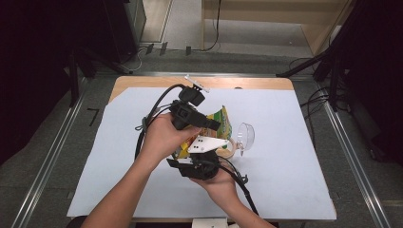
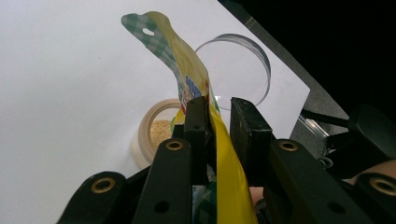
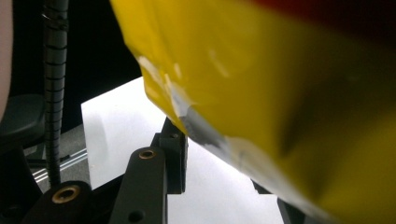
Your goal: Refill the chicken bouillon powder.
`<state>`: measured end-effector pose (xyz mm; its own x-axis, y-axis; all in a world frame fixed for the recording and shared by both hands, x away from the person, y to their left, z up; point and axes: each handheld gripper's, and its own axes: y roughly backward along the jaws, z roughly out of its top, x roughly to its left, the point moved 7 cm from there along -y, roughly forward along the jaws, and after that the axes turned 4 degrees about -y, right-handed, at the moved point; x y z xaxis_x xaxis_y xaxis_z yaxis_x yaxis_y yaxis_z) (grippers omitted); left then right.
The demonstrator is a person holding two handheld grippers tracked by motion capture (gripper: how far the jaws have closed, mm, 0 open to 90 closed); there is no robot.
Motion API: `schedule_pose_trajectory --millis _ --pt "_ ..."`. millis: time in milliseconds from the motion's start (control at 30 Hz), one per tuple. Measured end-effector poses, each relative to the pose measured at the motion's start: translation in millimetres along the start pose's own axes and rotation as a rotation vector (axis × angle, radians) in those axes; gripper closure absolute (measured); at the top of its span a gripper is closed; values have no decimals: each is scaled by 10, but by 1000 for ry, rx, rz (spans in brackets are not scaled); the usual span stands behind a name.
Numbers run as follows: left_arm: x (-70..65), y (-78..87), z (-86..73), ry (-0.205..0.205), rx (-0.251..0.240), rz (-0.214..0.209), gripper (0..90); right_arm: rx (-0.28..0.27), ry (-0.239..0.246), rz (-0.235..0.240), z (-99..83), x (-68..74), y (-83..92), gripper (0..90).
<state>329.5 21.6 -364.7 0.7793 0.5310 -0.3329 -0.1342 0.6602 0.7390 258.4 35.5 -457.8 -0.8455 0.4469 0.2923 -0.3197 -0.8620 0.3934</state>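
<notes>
— While the bag (image 2: 187, 65) is being held up at mid-table, how far along is the filling being judged to be?

— About midway. At the left, the bag is being pinched by the closed left gripper (image 2: 218, 109), with its yellow film being squeezed between the pads. It is being kept tilted in the air, above and just beside the jar (image 2: 156, 135).

— And is anything being seen in the jar?

— Tan grains are being seen at its bottom, so some filling is being counted as done. The lid (image 2: 238, 65) is being left off, propped on edge just right of the jar. More pouring and the capping are being reckoned as left.

— What is being done by the right gripper (image 1: 187, 164)?

— It is being held under the bag's lower end. In the right gripper view the bag is being draped across the jaws, one of them being hidden by it, so whether it is being gripped there cannot be told.

— And the surface?

— A pale sheet (image 1: 285, 180) is being used as a cover over a wooden table (image 1: 142, 81), whose far edge is being left bare.

— The room?

— Dark stands are being seen at the left, a grey floor (image 1: 190, 28) with cables beyond, and a metal rail (image 1: 351, 156) at the right.
</notes>
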Motion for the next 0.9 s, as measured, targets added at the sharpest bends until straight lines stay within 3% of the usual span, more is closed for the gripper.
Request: schedule_pose_trajectory --millis 133,400,500,700,900 --pt "20 -8 20 -1 7 9 790 4 -8 2 16 3 16 654" --pt "145 -6 80 52 24 -55 791 18 -1 13 100 32 35 662" --pt "156 -13 107 55 36 -60 786 14 1 7 122 11 31 662" --pt "180 -71 98 61 53 -70 779 22 -42 27 109 7 2 658" --pt "169 -90 91 57 49 -71 778 28 -32 18 72 -4 -5 681"
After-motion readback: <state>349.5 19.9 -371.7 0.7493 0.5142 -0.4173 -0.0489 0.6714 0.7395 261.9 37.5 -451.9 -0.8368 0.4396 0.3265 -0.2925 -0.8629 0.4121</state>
